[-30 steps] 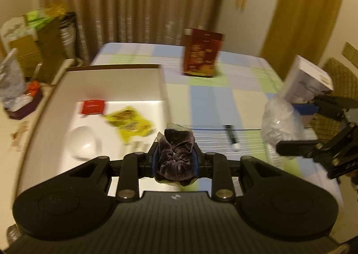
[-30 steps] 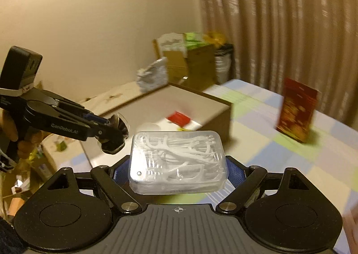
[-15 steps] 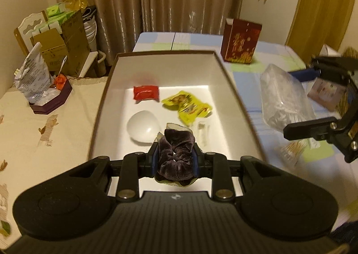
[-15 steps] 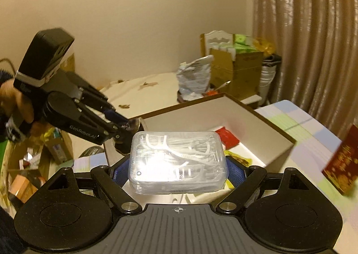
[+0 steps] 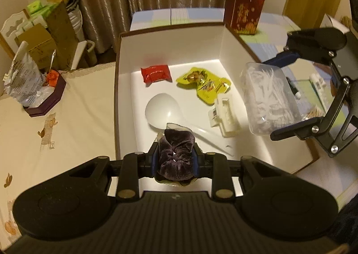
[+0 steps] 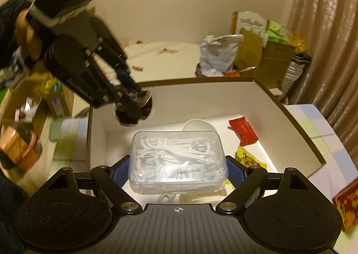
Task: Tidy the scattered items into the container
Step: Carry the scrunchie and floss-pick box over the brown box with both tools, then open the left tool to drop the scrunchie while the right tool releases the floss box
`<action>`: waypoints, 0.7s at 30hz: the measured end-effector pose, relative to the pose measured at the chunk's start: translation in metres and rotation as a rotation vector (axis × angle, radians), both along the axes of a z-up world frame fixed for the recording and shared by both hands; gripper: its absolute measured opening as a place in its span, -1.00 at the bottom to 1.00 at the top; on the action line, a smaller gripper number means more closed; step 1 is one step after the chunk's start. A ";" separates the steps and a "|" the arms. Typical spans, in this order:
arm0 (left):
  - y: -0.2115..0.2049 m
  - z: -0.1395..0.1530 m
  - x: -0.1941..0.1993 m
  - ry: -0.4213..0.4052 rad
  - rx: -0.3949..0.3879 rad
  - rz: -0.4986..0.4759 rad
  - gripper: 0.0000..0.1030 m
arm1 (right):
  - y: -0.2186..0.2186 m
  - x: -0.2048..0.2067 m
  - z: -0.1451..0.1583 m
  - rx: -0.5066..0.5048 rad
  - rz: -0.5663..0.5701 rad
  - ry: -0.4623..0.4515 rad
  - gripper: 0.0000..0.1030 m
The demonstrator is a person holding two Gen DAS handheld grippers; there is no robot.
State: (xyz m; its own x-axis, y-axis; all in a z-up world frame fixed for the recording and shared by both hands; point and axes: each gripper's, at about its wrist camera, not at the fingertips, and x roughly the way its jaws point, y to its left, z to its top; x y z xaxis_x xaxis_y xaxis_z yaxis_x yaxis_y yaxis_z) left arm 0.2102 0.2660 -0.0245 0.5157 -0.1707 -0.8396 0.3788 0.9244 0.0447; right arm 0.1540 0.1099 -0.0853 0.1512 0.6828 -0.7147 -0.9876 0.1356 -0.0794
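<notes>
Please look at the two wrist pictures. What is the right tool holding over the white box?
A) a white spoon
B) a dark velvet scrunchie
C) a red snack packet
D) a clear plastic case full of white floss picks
D: the right tool grips the clear plastic case from both sides, above the white box; the left tool holds the scrunchie.

Checked tablecloth [image 5: 264, 45]: white box [image 5: 170, 45], red carton [image 5: 245, 14].

White spoon [image 5: 161, 109]: handle partly hidden behind velvet scrunchie [image 5: 175, 156]. Clear floss-pick box [image 6: 177, 162] covers white clip & part of yellow packet [image 6: 249, 160] in right wrist view. Left gripper [image 6: 134, 106] motion-blurred there. Red carton [image 6: 348, 205] cut off by frame edge.
</notes>
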 end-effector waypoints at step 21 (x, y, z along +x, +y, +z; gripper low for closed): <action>-0.010 -0.046 0.035 0.186 0.109 -0.271 -0.19 | 0.039 0.017 -0.052 -0.179 0.233 0.036 0.71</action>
State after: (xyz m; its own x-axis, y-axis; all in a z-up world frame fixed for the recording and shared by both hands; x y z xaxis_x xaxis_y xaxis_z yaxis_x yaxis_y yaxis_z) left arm 0.2448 0.2563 -0.0706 0.2999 -0.1848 -0.9359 0.6212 0.7823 0.0446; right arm 0.1711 0.1487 -0.1374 -0.0227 0.5589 -0.8289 -0.9931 -0.1079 -0.0455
